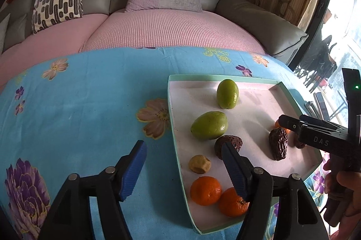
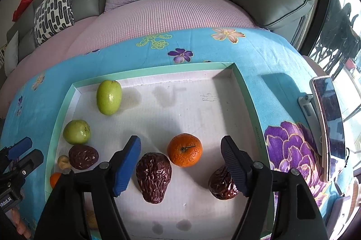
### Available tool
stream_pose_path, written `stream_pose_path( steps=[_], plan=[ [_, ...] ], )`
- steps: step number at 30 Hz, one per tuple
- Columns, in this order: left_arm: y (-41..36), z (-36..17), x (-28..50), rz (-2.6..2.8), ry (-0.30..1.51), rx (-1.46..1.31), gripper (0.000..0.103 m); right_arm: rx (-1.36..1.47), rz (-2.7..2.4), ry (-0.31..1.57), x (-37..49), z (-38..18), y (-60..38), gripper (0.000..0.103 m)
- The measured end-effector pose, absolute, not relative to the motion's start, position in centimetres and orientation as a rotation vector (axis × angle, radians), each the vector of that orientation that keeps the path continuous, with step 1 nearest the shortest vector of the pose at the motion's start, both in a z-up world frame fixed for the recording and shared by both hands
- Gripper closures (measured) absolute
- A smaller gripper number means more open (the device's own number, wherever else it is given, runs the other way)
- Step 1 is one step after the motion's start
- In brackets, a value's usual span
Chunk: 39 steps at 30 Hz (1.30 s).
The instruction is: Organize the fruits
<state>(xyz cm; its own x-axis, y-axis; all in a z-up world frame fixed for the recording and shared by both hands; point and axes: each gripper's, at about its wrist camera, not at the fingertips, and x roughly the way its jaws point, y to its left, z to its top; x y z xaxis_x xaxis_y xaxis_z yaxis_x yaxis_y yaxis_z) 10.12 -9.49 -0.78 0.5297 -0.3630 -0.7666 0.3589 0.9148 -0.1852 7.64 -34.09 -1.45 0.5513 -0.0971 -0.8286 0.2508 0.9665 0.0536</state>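
A grey sofa with a pink cover sits behind a counter draped in a blue flowered cloth (image 2: pixel 158 59), and a shallow white tray (image 2: pixel 180 104) with a mint rim lies on it. Along the tray's left side the fruits already sit by kind: two green fruits (image 2: pixel 109 96), a dark wrinkled date (image 2: pixel 83 156), a small tan fruit (image 2: pixel 63 161) and, in the left wrist view, two oranges (image 1: pixel 205 190) at the near corner. The left claw (image 1: pixel 183 169) hangs wide and empty over the tray's left rim, one finger above the cloth, the other over the fruit row.

Toward the middle, the right claw (image 2: pixel 180 163) is also spread wide and holds nothing. Between its fingers lie a large date (image 2: pixel 154 176), nearer the left finger, long axis pointing away from the camera, and just beyond it a lone orange (image 2: pixel 185 149). A second date (image 2: pixel 222 183) lies partly under the right finger. The right hand is clearly nearer these three strays; it looks pitched forward and down over them. Farther right, a phone (image 2: pixel 328 125) rests on a stand.
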Motion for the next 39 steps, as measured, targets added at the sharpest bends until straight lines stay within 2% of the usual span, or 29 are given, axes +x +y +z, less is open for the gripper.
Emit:
stream_pose_path(
  steps=[2,5,7,9,10,11,27,33,39],
  plan=[
    [-8.4,-1.2,10.7,-0.361,0.930,-0.022,0.027,0.175,-0.199,0.964,7.6,-1.3,-34.0,0.025],
    [-6.2,-2.4,11.5,-0.229,0.966,-0.086,0.017,0.164,-0.197,0.964,7.6,-1.2,-33.6,0.025],
    [-4.9,-3.0,11.8,-0.159,0.980,-0.118,0.004,0.156,-0.188,0.967,7.7,-1.1,-33.3,0.025],
    [-4.1,-3.3,11.9,-0.111,0.971,-0.121,0.001,0.144,-0.182,0.975,7.9,-1.2,-32.9,0.022],
    [-3.9,-3.3,11.9,-0.096,0.965,-0.116,0.000,0.138,-0.179,0.977,7.9,-1.2,-32.7,0.015],
    [-3.7,-3.3,11.9,-0.083,0.958,-0.111,0.000,0.133,-0.175,0.976,8.0,-1.3,-32.5,0.013],
    [-3.8,-2.4,11.5,-0.066,0.938,-0.071,0.000,0.123,-0.063,0.944,7.9,-1.1,-29.5,0.012],
    [-4.6,-1.4,11.0,0.052,0.912,0.060,0.000,0.026,-0.018,0.934,7.8,-0.6,-27.1,0.012],
    [-3.7,-1.2,10.4,0.103,0.940,0.037,0.000,-0.014,-0.033,0.941,7.5,-0.6,-26.0,0.012]
  ],
)
